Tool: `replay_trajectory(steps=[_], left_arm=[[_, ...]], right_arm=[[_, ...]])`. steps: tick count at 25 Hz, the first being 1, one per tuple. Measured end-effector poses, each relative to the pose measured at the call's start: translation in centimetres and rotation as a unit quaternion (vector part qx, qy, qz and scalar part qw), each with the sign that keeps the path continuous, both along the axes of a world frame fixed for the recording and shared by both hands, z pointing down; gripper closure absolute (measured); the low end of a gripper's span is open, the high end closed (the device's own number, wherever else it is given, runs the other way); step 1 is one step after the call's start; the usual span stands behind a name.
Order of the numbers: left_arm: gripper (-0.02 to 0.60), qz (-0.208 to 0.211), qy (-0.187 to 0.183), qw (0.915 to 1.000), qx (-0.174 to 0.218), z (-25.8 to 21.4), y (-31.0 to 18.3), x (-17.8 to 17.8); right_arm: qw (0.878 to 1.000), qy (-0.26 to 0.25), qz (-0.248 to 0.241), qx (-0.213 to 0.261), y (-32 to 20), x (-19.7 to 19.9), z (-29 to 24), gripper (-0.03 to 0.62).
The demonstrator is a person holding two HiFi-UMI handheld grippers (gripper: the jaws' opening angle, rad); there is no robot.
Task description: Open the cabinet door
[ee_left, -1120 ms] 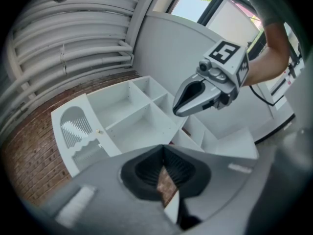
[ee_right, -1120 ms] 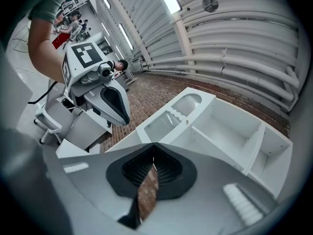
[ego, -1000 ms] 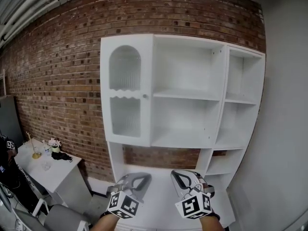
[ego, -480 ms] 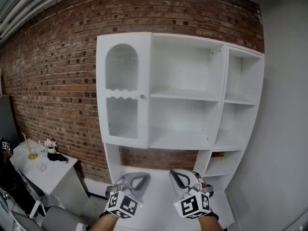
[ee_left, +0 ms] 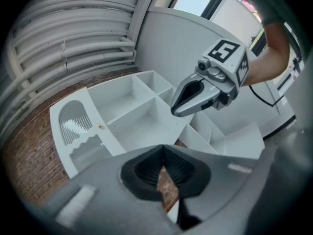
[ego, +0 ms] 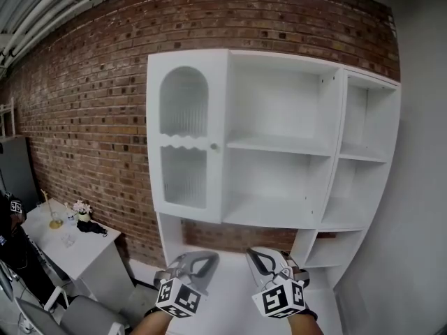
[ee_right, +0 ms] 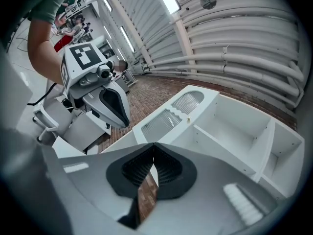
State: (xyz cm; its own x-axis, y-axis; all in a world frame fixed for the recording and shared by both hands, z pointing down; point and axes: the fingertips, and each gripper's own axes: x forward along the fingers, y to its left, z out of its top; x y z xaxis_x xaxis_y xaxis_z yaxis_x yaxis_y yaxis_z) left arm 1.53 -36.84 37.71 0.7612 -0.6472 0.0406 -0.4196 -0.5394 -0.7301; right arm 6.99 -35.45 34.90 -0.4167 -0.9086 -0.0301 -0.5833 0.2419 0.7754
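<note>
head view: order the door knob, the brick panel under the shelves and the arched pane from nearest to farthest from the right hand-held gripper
From the right hand-held gripper:
1. brick panel, just above and slightly left of it.
2. door knob, higher up, to the left.
3. arched pane, highest, upper left.

Two grippers, one cabinet, one table.
Above and beyond the fingers (ego: 207, 264) of the left gripper (ego: 198, 259) and the right gripper (ego: 260, 259) there is one white cabinet (ego: 336, 152) with one door (ego: 155, 138), one knob (ego: 214, 146) and two ribbed panes (ego: 184, 105); to the left of the fingers, one small table (ego: 85, 247).
</note>
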Motion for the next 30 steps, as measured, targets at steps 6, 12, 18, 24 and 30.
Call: replay_trajectory(steps=[6,12,18,24,30], left_arm=[[0.581,-0.022,-0.002,0.9997,-0.005,0.5,-2.1,0.9],[0.580,-0.048,0.000,0.9988,-0.007,0.9,-4.5,2.5],[0.580,-0.073,0.002,0.9973,-0.008,1.3,-6.4,4.6],[0.580,-0.095,0.004,0.9954,-0.006,1.4,-7.2,6.0],[0.580,-0.101,-0.003,0.9949,0.000,0.8,-8.5,6.6]], right_arm=[[1.000,-0.001,-0.023,-0.005,-2.3,0.8,0.3,0.586],[0.999,-0.001,-0.050,-0.007,-4.9,2.3,0.8,0.586],[0.997,0.002,-0.076,-0.009,-7.0,4.1,1.4,0.586],[0.995,0.004,-0.099,-0.009,-8.0,5.5,1.5,0.586],[0.995,0.001,-0.103,-0.007,-9.4,6.2,1.3,0.586]])
